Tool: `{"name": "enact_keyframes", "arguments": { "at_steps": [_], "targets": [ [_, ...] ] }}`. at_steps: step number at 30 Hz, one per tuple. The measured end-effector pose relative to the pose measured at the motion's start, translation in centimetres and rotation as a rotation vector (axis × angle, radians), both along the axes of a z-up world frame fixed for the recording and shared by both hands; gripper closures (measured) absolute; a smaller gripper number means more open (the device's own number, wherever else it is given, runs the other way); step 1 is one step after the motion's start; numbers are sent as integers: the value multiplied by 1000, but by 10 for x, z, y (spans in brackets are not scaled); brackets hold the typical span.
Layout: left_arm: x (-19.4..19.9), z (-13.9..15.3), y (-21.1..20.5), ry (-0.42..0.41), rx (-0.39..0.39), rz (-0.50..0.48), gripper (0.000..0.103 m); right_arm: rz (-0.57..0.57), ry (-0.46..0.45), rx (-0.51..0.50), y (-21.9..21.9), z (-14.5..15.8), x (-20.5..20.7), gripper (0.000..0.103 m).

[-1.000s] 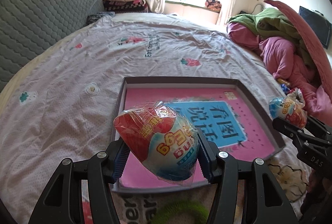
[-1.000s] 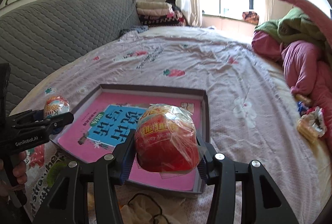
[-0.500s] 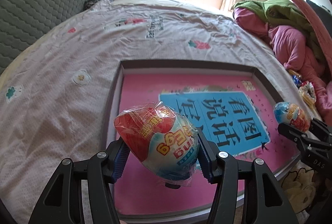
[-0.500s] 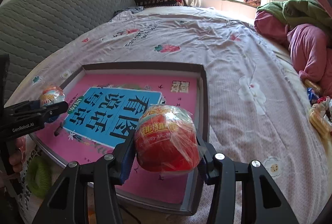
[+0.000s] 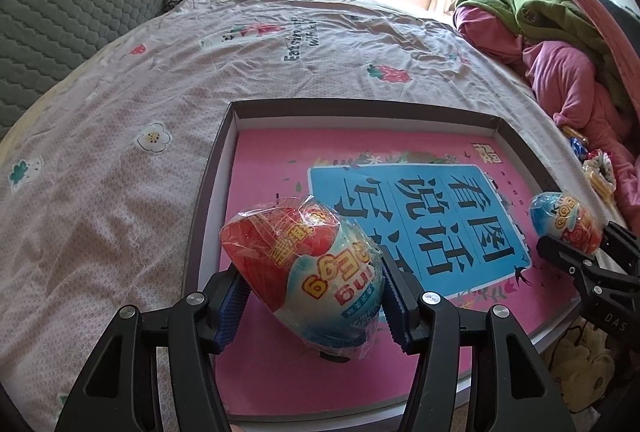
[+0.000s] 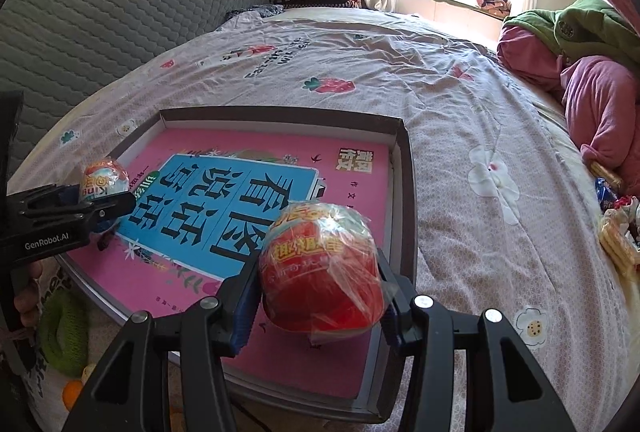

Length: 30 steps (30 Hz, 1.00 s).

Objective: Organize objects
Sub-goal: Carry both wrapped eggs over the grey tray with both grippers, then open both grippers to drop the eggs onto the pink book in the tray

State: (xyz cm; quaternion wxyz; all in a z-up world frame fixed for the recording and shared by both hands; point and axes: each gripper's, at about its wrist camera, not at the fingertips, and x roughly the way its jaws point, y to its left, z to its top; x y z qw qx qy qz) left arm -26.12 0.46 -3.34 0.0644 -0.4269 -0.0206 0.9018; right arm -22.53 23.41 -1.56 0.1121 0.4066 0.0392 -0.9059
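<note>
Each hand carries one wrapped toy egg over the shallow grey cardboard box lid [image 5: 208, 191] that lies on the bed with the flowered pinkish sheet [image 5: 120, 135], and inside this lid a pink book with a blue title panel [image 5: 416, 216] covers the bottom. The left tool [image 5: 312, 296] is clenched on the red, white and blue plastic egg in clear crinkled film [image 5: 304, 264], low over the near left corner of the lid. The right tool [image 6: 320, 296] grips the mostly red egg in the same kind of film [image 6: 320, 268], just above the near right corner. I judge that the step in hand is the placing of both eggs into the lid. The next move, I think, asks to bring each egg down until it rests on the book, then to loosen the jaws slowly, because such round things may roll away.
</note>
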Motion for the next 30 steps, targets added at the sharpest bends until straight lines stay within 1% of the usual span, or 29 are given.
{"name": "enact_keyframes", "arguments": {
  "at_steps": [7,9,10,12,17,21,30],
  "targets": [
    [1,1,0,0,-1,5,42,-1,3,2,0,0,-1,52],
    [1,2,-1,0,2,5,41,-6,8,-7,1,1,-1,52],
    [1,3,-1,4,5,6,39,-10,14,-8,2,3,-1,51],
    [2,6,-3,17,11,8,36,-22,27,-6,5,6,-1,43],
    [5,13,-6,36,15,18,33,-34,52,-22,10,13,2,42],
    [9,20,-8,51,16,23,33,-39,84,-10,12,20,5,40],
    [32,36,-6,107,-2,40,33,-24,132,-49,15,36,18,39]
  ]
}}
